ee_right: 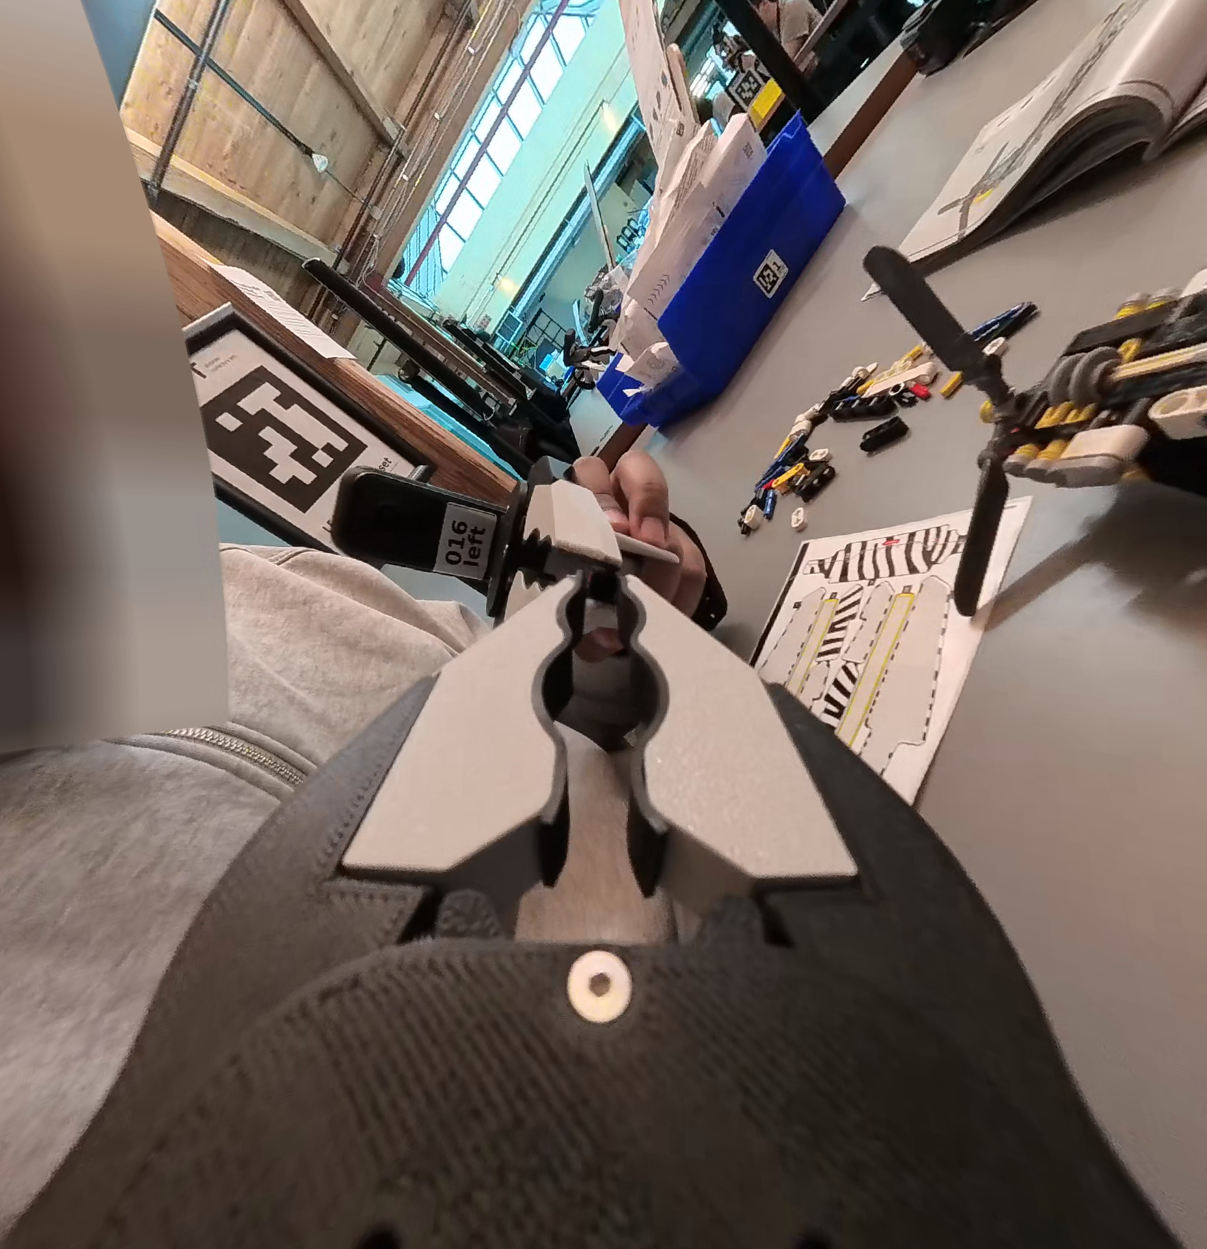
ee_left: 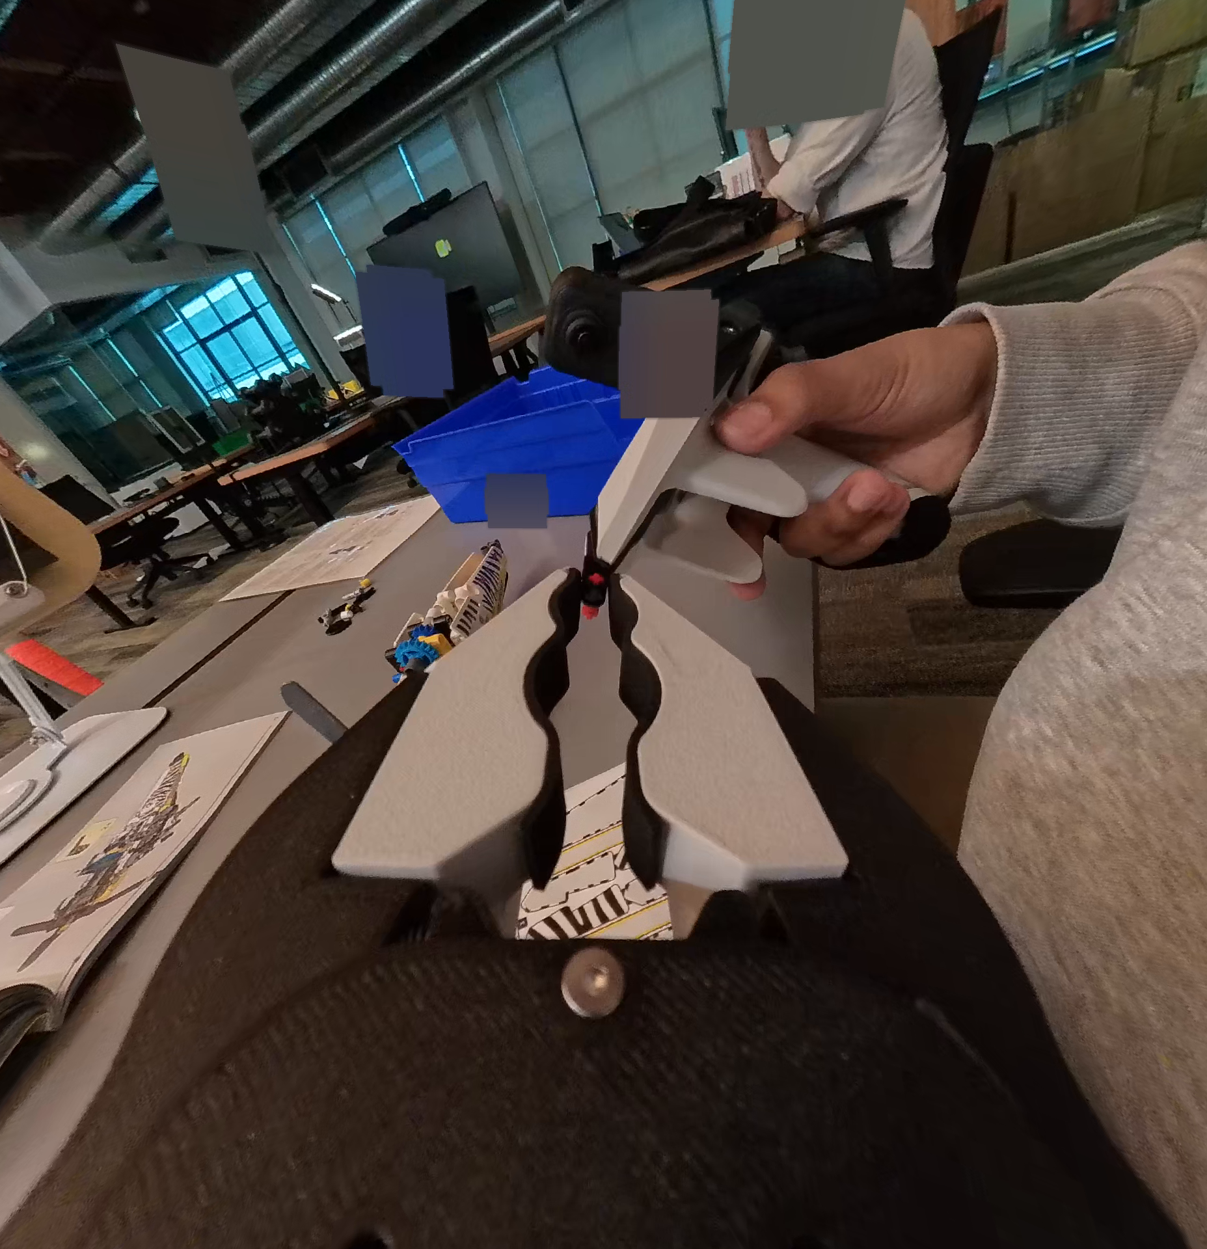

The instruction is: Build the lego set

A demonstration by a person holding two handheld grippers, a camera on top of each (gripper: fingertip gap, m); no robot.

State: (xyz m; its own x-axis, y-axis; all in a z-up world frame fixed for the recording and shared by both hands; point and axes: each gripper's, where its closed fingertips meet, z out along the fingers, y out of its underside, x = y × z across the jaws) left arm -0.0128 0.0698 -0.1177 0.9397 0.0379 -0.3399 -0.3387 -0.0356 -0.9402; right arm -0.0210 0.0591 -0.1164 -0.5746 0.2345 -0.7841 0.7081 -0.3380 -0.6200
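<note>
Lego piece (ee_left: 592, 595), small, black and red-tipped, sits pinched between our left gripper (ee_left: 592, 582) and right gripper (ee_right: 599, 586), tips meeting above the grey table (ee_left: 722, 642). Beyond lie a striped sticker sheet (ee_right: 877, 649), loose bricks (ee_right: 830, 432), a glossy blue bin (ee_left: 519, 446) and the half-built model (ee_left: 452, 608).

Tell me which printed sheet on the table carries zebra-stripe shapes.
The sticker sheet, lying flat just beyond the right gripper; the open instruction booklet farther off shows line drawings instead.

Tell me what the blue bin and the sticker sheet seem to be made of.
Blue bin: likely moulded plastic, with a smooth, slightly glossy wall and stiff, even rims. Sticker sheet: paper or thin film, lying flat on the table, with printed stripes and dashed cut outlines. Its backing cannot be told.
</note>
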